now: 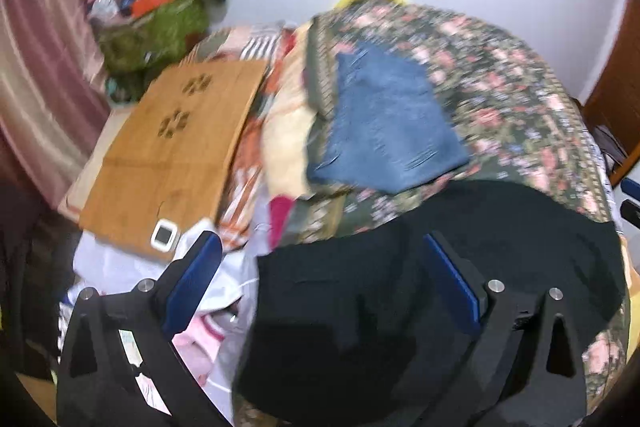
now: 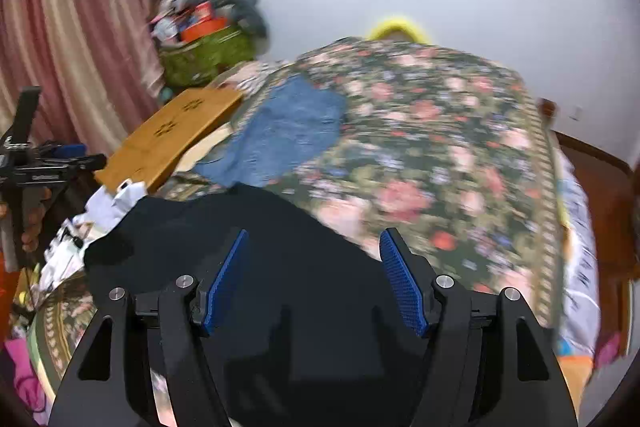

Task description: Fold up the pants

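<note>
we see both grippers with fingers spread wide, holding nothing: the left gripper (image 1: 322, 247) and right gripper (image 2: 314, 241) hang over the black pants (image 2: 280, 247) on the floral blanket (image 2: 440, 147). beyond lies what looks like folded jeans (image 1: 388, 123), blurred, beside a wooden board (image 1: 176, 147).

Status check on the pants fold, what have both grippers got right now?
Left gripper open, right gripper open, both empty above the black pants. Pants lie on the floral bedspread. Folded blue jeans beyond, clear of them.

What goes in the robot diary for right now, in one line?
left tool open | right tool open | black pants on floral bedspread | nothing held
</note>
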The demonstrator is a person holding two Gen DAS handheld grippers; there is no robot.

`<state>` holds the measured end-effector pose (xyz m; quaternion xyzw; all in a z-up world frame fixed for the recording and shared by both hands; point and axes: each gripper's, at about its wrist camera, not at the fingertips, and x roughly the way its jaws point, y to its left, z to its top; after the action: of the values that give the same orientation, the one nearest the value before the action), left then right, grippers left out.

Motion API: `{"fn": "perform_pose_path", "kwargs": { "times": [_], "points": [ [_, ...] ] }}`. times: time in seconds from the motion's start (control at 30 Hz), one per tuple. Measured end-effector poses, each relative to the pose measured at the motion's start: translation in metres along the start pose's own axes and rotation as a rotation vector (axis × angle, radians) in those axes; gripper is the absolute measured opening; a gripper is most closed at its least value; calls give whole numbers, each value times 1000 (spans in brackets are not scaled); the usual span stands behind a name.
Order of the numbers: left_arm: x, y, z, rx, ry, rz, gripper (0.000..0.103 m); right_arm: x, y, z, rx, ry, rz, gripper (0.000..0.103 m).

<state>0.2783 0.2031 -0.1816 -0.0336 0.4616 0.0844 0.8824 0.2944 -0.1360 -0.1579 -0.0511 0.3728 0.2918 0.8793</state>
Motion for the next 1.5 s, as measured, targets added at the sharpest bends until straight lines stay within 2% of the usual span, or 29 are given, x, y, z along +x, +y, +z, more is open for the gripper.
{"fn": "perform_pose_path", "kwargs": {
  "times": [0.17,0.37,0.47,0.6,0.7,0.77,0.87,0.9,0.97,1.1,1.2,1.27,1.3,1.33,1.5],
  "points": [
    [54,28,-16,-35,123,16,100,46,32,16,-87,69,52,64],
    [114,35,-31,-45,249,-10,100,107,53,32,-146,164,71,64],
    [128,32,-36,-27,272,-23,100,137,54,39,-122,209,90,64],
    [134,32,-38,-18,257,-44,100,178,58,47,-117,293,116,64],
    [135,35,-40,-5,243,-47,95,203,65,46,-135,374,129,52],
    [134,37,-42,-5,231,-42,95,216,73,44,-180,416,126,35],
    [132,40,-46,-9,208,0,95,223,82,41,-242,438,111,16],
    [130,41,-48,-7,196,23,94,224,84,39,-251,441,110,14],
    [127,45,-52,-6,176,75,94,222,84,36,-263,427,93,11],
    [128,51,-58,-41,194,79,94,221,87,32,-286,388,27,9],
    [126,50,-56,-28,190,108,93,217,94,32,-333,354,-61,8],
    [127,52,-55,-33,205,96,92,213,95,34,-356,328,-126,7],
    [124,54,-53,-42,213,76,87,210,92,37,-348,316,-173,7],
    [120,55,-53,-50,213,60,82,206,87,41,-320,313,-167,7],
    [68,53,-47,12,121,71,81,152,63,51,-116,263,-42,8]
  ]
}}
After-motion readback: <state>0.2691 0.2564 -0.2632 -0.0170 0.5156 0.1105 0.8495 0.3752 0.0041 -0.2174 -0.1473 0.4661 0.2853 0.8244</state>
